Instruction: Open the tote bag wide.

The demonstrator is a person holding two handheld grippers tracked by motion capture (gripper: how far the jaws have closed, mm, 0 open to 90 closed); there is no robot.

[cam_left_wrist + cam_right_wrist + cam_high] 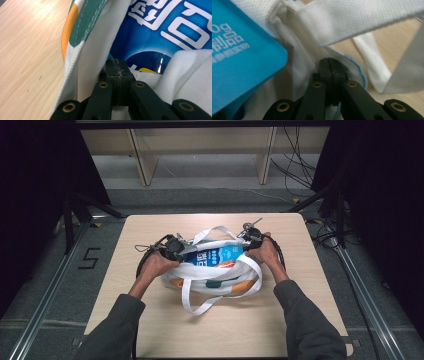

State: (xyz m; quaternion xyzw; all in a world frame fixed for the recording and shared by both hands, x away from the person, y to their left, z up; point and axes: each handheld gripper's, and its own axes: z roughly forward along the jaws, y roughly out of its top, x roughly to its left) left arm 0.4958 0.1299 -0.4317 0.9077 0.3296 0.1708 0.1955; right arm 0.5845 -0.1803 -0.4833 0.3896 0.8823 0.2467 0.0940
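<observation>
Two grippers pinch opposite ends of a white bag at the middle of the table.

The table (150,330) carries the bag (220,279), which lies flat at its centre with white straps looping off its near and far sides. A blue packet (215,255) with white lettering sits in the bag's far opening, between the two grippers. The left gripper (176,246) is at the bag's left end, jaws pressed together on white cloth beside a green-and-orange band (80,25). The right gripper (251,238) is at the bag's right end, jaws likewise closed on a fold of the bag's blue-stitched edge (359,68).
</observation>
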